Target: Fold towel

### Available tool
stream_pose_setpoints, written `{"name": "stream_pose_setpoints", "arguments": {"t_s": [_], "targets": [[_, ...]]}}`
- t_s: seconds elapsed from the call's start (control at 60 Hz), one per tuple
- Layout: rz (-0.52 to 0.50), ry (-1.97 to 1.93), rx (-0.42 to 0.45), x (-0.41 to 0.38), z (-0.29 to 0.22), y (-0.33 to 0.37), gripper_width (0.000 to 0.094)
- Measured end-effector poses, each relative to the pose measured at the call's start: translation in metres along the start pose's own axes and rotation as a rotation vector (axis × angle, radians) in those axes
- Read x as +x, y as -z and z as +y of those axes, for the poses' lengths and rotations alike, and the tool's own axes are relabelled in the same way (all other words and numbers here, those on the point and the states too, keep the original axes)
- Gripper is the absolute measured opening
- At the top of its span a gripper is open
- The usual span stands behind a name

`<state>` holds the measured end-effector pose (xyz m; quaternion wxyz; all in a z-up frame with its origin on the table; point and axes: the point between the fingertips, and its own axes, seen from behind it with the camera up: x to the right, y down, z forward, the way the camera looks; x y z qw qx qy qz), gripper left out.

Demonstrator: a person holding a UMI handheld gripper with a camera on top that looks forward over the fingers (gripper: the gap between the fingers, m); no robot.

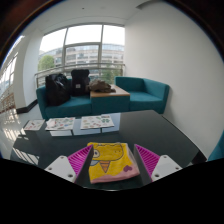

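Observation:
A folded yellow towel (pixel 110 158) with a pink edge and a cartoon print lies flat on the dark table (pixel 140 128). It sits between the two fingers of my gripper (pixel 112 168). The fingers are spread wide, with the left pink pad (pixel 80 160) and the right pink pad (pixel 148 160) standing at the towel's two sides. The towel rests on the table by itself; the pads are not pressing on it.
Several printed sheets (pixel 62 124) lie along the table's far left edge. Beyond the table stand a teal sofa (pixel 70 100) with black bags (pixel 58 86), a wooden coffee table (pixel 108 93), a teal armchair (pixel 145 92) and large windows (pixel 80 48).

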<state>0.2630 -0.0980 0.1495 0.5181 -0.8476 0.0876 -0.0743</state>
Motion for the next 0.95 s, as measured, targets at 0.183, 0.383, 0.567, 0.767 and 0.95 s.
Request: {"name": "stream_pose_setpoints", "arguments": {"t_s": [0.183,0.383,0.567,0.767,0.95], "targets": [[-0.099,-0.015,0.008,-0.097,0.019,0.070,0.0820],[-0.241,0.034,-0.002,-0.195,0.045,0.128,0.0843],[-0.295,0.035,0.021,-0.233,0.040,0.170,0.0844],[-0.320,0.052,0.046,-0.246,0.033,0.198,0.0845],[-0.323,0.070,0.052,-0.246,0.038,0.204,0.0848]]}}
